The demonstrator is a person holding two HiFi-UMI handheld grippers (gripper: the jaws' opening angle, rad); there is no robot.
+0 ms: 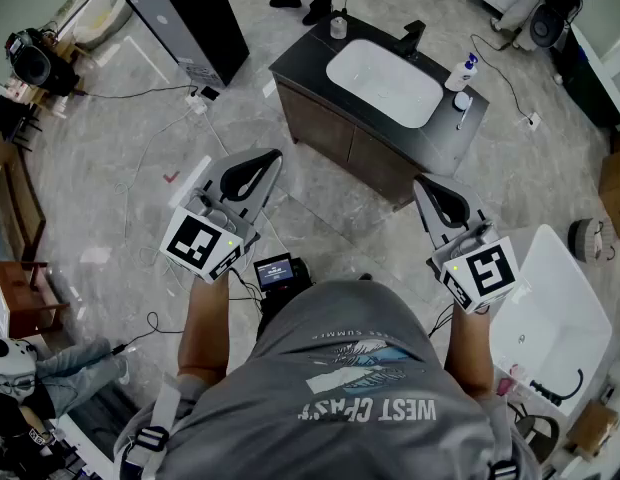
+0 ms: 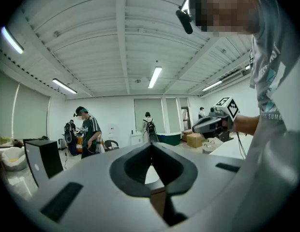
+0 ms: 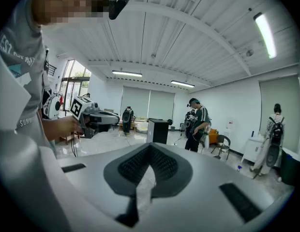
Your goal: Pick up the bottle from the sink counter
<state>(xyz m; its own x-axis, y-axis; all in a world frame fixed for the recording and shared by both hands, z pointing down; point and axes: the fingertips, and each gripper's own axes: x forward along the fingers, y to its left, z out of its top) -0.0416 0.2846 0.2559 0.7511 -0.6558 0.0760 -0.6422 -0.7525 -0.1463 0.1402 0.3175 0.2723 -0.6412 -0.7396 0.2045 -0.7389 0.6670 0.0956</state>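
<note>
A white bottle with a blue cap stands at the right end of the dark sink counter, beside the white basin. Both grippers are held in the air well short of the counter, far from the bottle. My left gripper points toward the counter's left front corner, its jaws shut and empty. My right gripper hovers just before the counter's right front, also shut with nothing between its pads. The bottle shows in neither gripper view.
A black faucet and a small glass stand on the counter's far side. A tall black cabinet is at the left, a white tub at the right. Cables trail on the floor. Several people stand beyond.
</note>
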